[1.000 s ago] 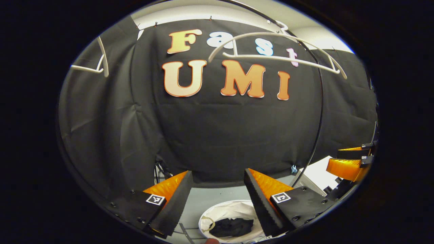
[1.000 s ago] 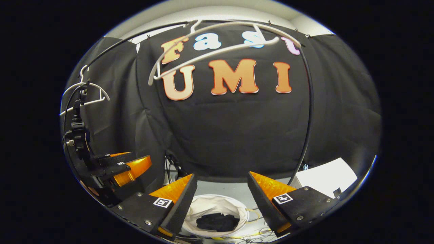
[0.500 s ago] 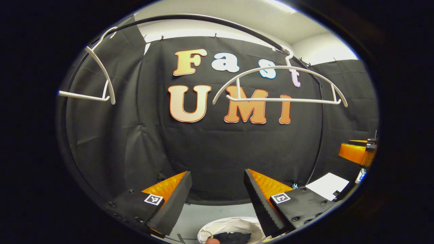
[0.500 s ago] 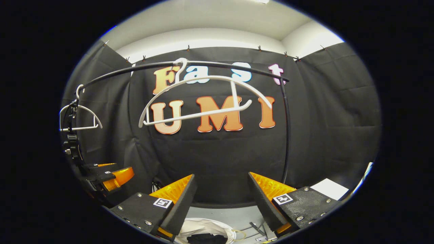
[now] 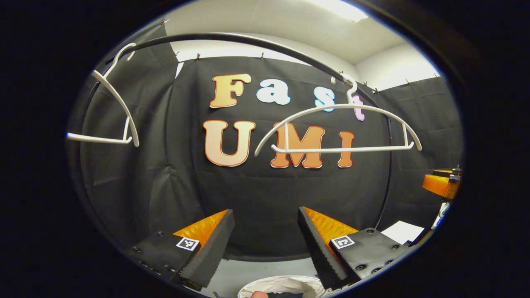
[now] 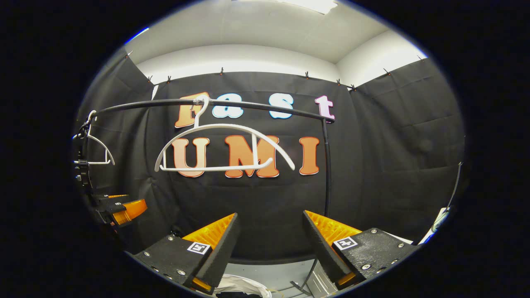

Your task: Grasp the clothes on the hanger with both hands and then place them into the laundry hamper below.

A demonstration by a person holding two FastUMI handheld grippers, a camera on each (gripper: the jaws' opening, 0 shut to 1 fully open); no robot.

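Note:
Two bare white hangers hang on the black rail (image 5: 248, 41): one hanger (image 5: 337, 132) to the right of centre, the other hanger (image 5: 112, 111) at the left. My left gripper (image 5: 265, 211) is open and holds nothing, well below them. Under it shows the white hamper's rim (image 5: 281, 285); the hamper's inside lies beyond the bottom edge. In the right gripper view the nearer hanger (image 6: 223, 145) hangs level, and my right gripper (image 6: 270, 214) is open with nothing in it. The hamper's rim (image 6: 240, 285) peeks out below its left finger.
The rail's upright pole (image 6: 327, 165) stands right of centre. The right gripper (image 5: 443, 184) shows at the far right of the left gripper view, and the left gripper (image 6: 118, 205) at the far left of the right gripper view. A white flat object (image 5: 403, 231) lies low right.
Both grippers have tilted up and drawn back. The hamper with the dark garment in it has slid out at the bottom, and the hangers and ceiling have come into fuller view. Both stay open.

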